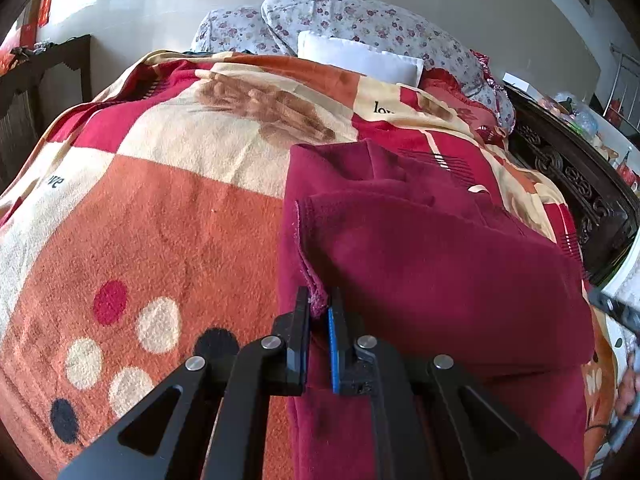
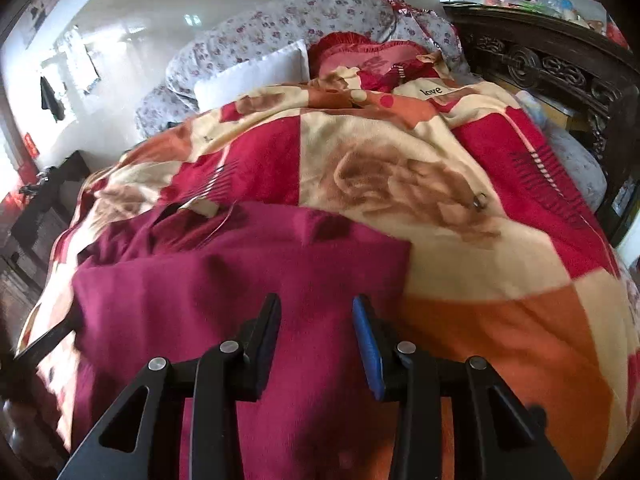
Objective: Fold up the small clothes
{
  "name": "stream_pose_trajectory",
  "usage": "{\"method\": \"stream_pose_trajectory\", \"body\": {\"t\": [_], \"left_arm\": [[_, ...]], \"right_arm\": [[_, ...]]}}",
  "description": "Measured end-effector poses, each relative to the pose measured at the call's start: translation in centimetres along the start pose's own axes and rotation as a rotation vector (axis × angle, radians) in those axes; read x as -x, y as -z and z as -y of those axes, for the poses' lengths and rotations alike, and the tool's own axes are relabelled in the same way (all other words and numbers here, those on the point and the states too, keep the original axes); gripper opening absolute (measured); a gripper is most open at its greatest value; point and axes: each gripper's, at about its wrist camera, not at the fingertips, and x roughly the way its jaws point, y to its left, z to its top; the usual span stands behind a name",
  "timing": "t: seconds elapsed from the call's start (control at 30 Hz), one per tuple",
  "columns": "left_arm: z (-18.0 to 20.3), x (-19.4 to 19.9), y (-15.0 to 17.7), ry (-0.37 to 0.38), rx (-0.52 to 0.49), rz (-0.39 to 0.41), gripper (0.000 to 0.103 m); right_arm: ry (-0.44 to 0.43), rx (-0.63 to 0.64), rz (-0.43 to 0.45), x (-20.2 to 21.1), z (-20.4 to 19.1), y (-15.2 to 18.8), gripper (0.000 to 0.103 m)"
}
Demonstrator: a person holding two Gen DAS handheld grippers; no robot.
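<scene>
- A dark red garment lies partly folded on a bed covered by a blanket patterned in orange, cream and red squares.
- The left gripper is closed tight on the garment's frayed edge.
- The right gripper hovers over the garment with its jaws parted, gripping nothing.
- Floral pillows and a white pillow sit against a pale wall.
- A carved dark wooden headboard runs along one side.

bed | cover: patchwork blanket | on blanket: maroon garment, white pillow
</scene>
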Motion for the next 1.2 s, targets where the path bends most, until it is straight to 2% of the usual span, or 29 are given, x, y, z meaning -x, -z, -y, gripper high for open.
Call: {"method": "stream_pose_trajectory", "body": {"t": [0.07,0.13,0.27,0.43,0.5,0.6,0.67,0.7,0.73,0.77,0.83,0.9,1.07,1.17,1.2], "left_arm": [[0.1,-0.1,0.1,-0.007,-0.004,-0.001,0.008],[0.4,-0.3,0.3,-0.02,-0.012,-0.002,0.008],[0.7,-0.7,0.5,-0.032,-0.021,-0.013,0.008],[0.5,0.4,0.5,-0.02,-0.025,-0.011,0.008],[0.6,0.6,0.6,-0.018,-0.025,-0.009,0.008],[0.8,0.4,0.9,-0.029,-0.028,-0.012,0.008],[0.8,0.2,1.1,-0.033,-0.025,-0.014,0.008],[0.9,0.1,1.1,-0.035,-0.025,-0.014,0.008],[0.9,0.0,1.1,-0.037,-0.027,-0.014,0.008],[1.0,0.0,1.1,-0.04,-0.028,-0.016,0.008],[1.0,-0.1,1.1,-0.043,-0.031,-0.015,0.011],[1.0,-0.3,1.1,-0.043,-0.033,-0.016,0.011],[1.2,-0.3,1.4,-0.055,-0.047,-0.016,0.013],[1.2,0.5,1.5,-0.057,-0.058,-0.019,0.022],[1.2,0.9,1.6,-0.065,-0.063,-0.017,0.029]], "right_arm": [[0.032,0.027,-0.011,0.9,0.1,1.4,0.043],[0.021,0.041,-0.031,0.6,0.1,2.5,0.043],[0.084,0.13,-0.107,-2.4,-0.3,4.3,0.043],[0.087,0.068,-0.042,0.3,1.0,4.5,0.044],[0.044,0.034,-0.034,1.3,1.4,4.9,0.047],[-0.025,-0.011,-0.059,0.6,1.8,5.7,0.058],[-0.051,-0.035,-0.07,-0.4,1.8,6.0,0.058],[-0.06,-0.043,-0.069,-0.8,1.7,6.1,0.057],[-0.069,-0.045,-0.065,-1.0,1.6,6.1,0.041],[-0.066,-0.032,-0.056,-1.0,1.3,6.0,0.033],[-0.013,0.029,-0.028,-0.2,0.3,5.9,0.027],[0.036,0.08,-0.007,0.4,-0.5,5.9,0.026],[0.077,0.073,-0.056,-1.3,-0.4,6.3,0.026],[0.083,0.043,-0.036,0.1,-0.5,6.2,0.031],[0.079,0.027,-0.027,0.9,-0.5,6.3,0.032]]}}
